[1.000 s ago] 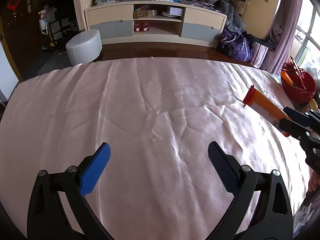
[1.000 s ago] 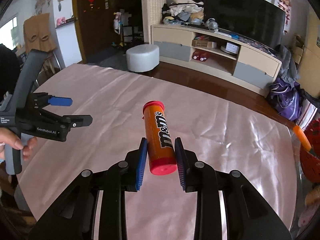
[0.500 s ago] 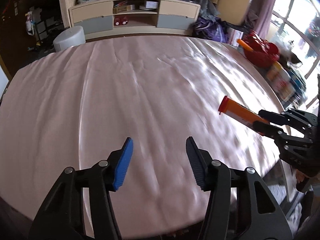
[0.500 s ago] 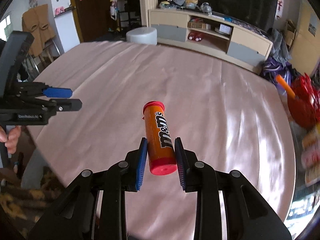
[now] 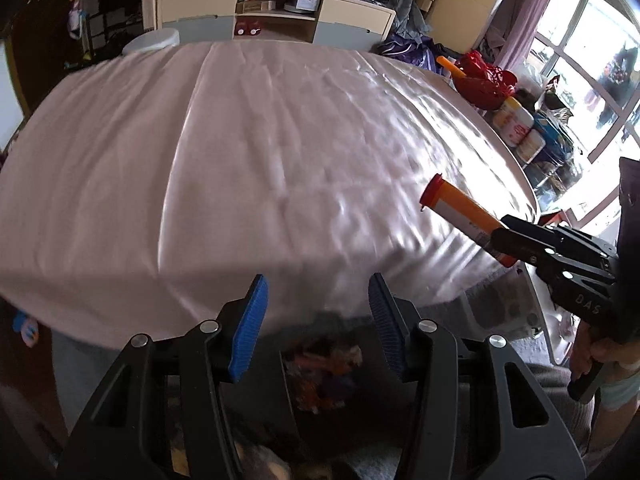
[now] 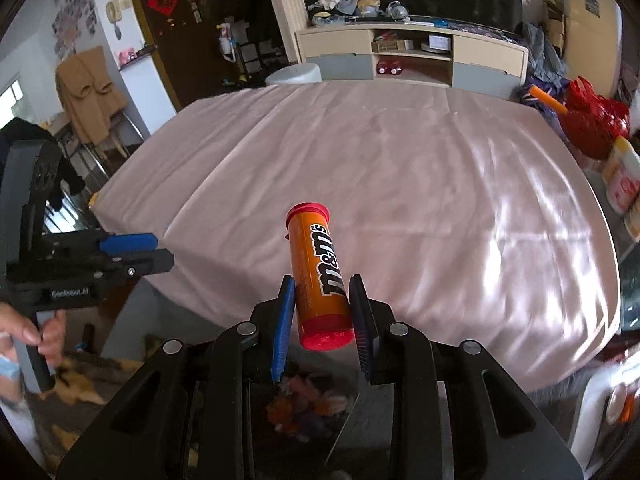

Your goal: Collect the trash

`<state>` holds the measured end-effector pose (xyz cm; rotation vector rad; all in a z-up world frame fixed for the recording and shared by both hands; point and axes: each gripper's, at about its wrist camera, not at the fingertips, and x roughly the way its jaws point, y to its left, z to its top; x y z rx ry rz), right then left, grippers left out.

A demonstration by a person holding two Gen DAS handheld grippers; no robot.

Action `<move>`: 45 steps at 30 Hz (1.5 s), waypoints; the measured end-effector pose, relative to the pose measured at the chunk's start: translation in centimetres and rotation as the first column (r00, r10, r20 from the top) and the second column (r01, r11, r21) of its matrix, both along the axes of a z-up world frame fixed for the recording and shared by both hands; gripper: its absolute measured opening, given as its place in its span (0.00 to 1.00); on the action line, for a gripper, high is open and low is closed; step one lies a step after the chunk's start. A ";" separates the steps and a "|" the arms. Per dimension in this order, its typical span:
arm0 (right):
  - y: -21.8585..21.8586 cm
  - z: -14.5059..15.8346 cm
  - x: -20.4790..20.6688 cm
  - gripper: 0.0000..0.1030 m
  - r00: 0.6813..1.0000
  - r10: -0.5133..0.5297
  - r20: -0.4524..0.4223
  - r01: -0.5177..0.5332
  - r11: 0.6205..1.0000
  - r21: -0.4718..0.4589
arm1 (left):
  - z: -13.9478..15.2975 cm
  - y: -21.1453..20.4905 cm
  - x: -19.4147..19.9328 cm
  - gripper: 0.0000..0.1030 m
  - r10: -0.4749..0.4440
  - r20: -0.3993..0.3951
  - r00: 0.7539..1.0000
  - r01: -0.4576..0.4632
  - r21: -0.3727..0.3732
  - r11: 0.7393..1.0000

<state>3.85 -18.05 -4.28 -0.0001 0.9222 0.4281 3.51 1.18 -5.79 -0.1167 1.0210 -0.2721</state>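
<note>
You carry the tube clamped in the right gripper, clear of the table edge and above the bin below; centre it over the blurred litter before you let go. The left gripper has just been closing, now half-narrowed on nothing. Jars and a red basket crowd the table's far side, well apart.

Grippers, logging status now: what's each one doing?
Left gripper: open, holding nothing, jaws just narrowed.
Right gripper: shut on the candy tube.
</note>
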 end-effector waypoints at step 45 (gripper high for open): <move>-1.7 -4.5 -9.7 0.97 0.958 -0.239 0.161 0.240 0.971 0.015 | -3.1 -1.5 -10.3 0.92 0.021 0.238 0.971 -0.052 0.123 0.991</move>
